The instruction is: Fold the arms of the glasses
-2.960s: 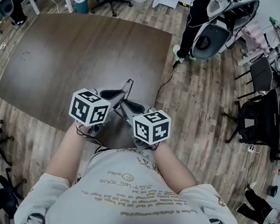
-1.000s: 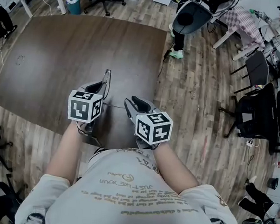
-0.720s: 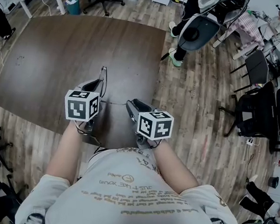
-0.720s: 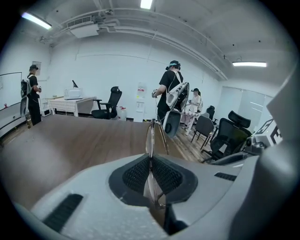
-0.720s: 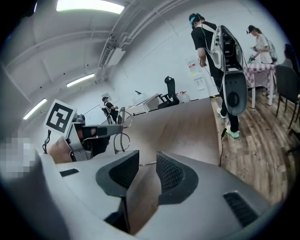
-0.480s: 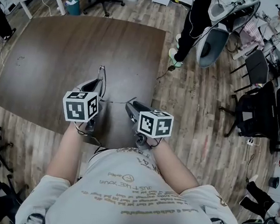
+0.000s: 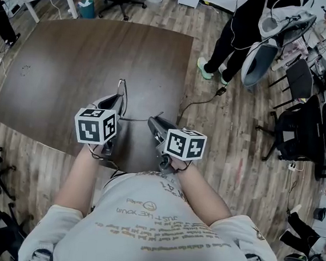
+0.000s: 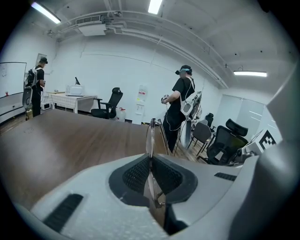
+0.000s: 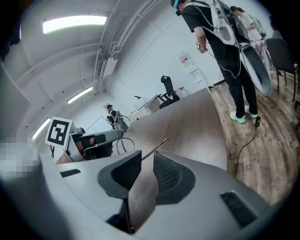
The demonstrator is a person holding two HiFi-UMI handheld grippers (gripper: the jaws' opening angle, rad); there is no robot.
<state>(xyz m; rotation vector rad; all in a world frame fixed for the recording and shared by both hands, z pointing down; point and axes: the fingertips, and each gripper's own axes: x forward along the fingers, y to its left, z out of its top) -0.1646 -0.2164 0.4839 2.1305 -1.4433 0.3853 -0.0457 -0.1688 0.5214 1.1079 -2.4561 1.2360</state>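
The left gripper hangs over the near part of the brown surface. Its jaws are pressed on the front frame of the glasses, which stand on edge between the pads, in the air above the surface. One arm of the glasses is unfolded and runs to the right. Its end lies between the jaws of the right gripper. These jaws have just been closing, but they are apart and do not pinch the arm. Further right, a person in black stands on the wooden floor.
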